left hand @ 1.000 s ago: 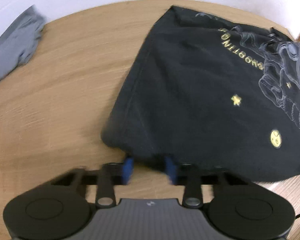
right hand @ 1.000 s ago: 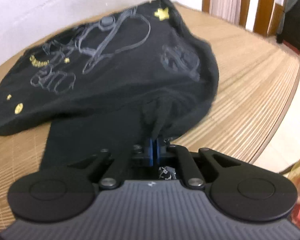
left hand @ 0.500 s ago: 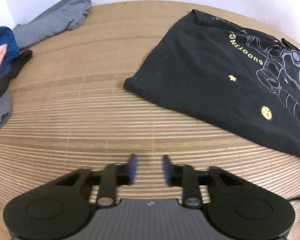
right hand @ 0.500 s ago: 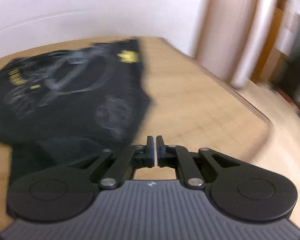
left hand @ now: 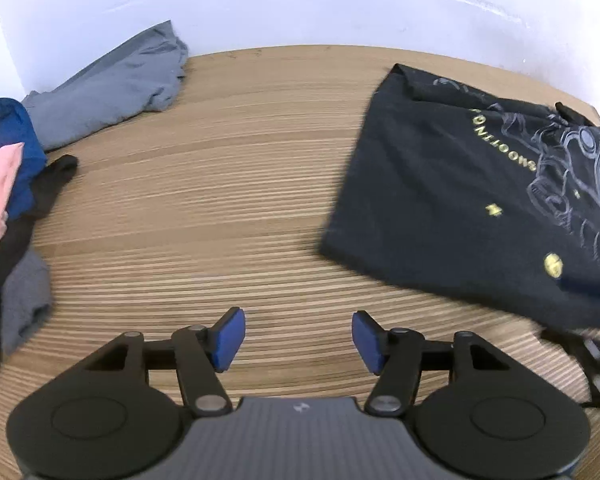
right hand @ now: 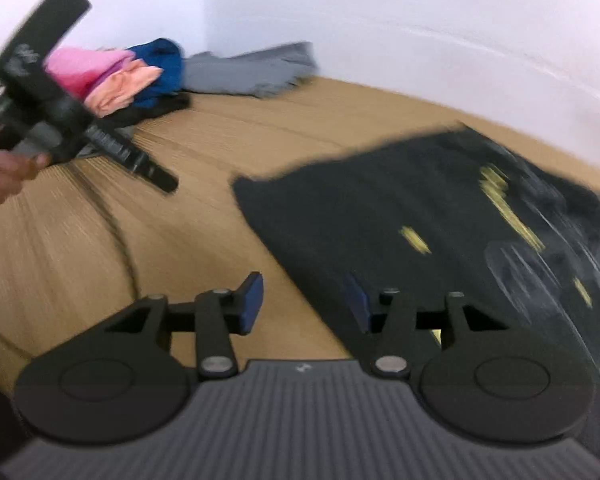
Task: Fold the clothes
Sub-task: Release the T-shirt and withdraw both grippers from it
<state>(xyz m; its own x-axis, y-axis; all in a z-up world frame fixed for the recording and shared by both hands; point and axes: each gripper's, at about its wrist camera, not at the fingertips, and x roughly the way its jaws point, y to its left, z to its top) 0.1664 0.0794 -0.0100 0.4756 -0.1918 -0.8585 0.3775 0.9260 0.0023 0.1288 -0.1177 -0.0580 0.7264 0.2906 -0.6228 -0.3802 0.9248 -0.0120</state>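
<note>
black T-shirt (left hand: 468, 208) flat, right of opening, empty left hand-held gripper (left hand: 298, 338)

Black printed tee (left hand: 452, 204) lies folded, flat on wood table (left hand: 240, 200), w/ unfolded pile (left hand: 12, 184) nearby.

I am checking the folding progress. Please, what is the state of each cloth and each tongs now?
black T-shirt: lying folded on the table, print up, held by nothing.
grey garment: crumpled, unfolded, against the wall.
clothes pile: unfolded heap in the corner.
left tongs: jaws opening, nothing between them.
right tongs: jaws opening, nothing between them, at the shirt's edge.
</note>
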